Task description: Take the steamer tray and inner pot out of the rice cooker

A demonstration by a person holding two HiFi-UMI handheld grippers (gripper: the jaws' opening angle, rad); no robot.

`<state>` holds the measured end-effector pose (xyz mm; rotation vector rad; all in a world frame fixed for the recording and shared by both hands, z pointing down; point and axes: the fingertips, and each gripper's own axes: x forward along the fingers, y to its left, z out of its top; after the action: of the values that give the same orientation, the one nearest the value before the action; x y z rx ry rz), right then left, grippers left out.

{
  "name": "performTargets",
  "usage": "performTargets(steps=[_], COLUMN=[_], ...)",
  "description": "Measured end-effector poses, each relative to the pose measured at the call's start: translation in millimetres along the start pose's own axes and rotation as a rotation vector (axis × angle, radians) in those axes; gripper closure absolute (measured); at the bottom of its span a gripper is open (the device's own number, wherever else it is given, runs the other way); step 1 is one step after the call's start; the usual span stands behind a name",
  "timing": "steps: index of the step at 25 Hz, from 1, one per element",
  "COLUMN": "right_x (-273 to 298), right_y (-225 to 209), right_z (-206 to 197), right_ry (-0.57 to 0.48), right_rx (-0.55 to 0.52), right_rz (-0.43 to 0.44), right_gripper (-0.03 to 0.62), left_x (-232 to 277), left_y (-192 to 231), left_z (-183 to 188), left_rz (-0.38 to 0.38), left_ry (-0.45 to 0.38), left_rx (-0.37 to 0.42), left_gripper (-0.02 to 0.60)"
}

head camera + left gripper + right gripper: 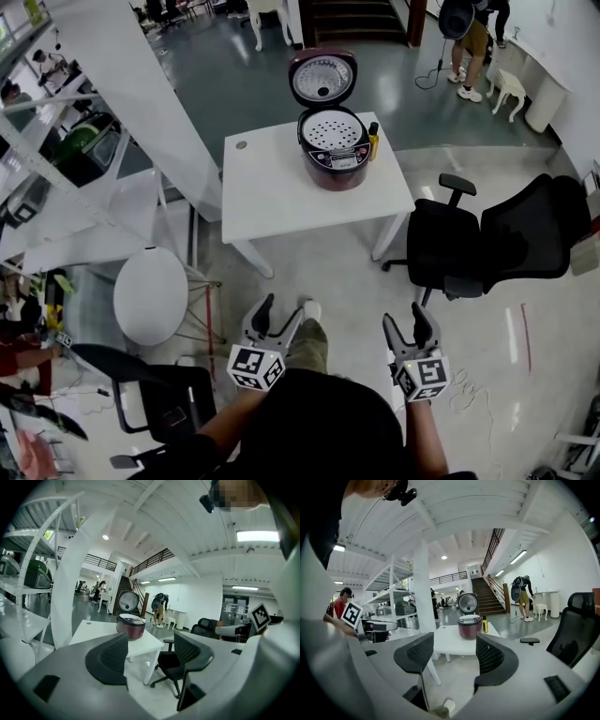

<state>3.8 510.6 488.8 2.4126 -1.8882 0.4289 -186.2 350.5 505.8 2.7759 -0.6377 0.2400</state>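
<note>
While open-lidded, maroon rice cooker (334, 176).

bright, even ceiling-strip light; sharp frames, strong fisheye bending, dark vignetted corners.

One white table (281, 192): rice cooker (334, 155), lid open, near far right corner; yellow bottle (373, 141) just beside it; small disc (241, 144) at far left corner.

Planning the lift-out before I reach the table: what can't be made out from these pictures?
Inner pot: head view, covered by the steamer tray; both gripper views, behind the rice cooker wall.
Control panel print: too small in every view.
Round item on the table: too small to identify.
</note>
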Motion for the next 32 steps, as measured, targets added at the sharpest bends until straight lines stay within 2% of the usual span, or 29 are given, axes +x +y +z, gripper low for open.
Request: performTargets(steps=[6,10,13,23,32], right_x=[80,137,176,276,330], right_y=[-14,-17,-17,-22,-30], right_z=[26,58,76,85,87], right_ry=[0.036,0.013,0.003,0.092,0.117], right_rx=[-0.003,0.108,0.109,0.060,0.075], right_rz=[0.015,0.032,0.035,0.007,-0.022], right_gripper=[0.333,0.333,0.333,0.333,0.333], left_x=[77,120,145,227,268], left_y=[42,75,99,166,187], left_z=[43,67,77,102,111], left_rz=[-0.048,-0.063,-0.066,-0.104,-0.174], left_ry=[-0.028,-0.025,-0.020,-0.019,0.001], left_rx=[-0.001,-0.035,-0.053,-0.103,-0.091], left_gripper=[0.299,0.299,0.299,0.299,0.299])
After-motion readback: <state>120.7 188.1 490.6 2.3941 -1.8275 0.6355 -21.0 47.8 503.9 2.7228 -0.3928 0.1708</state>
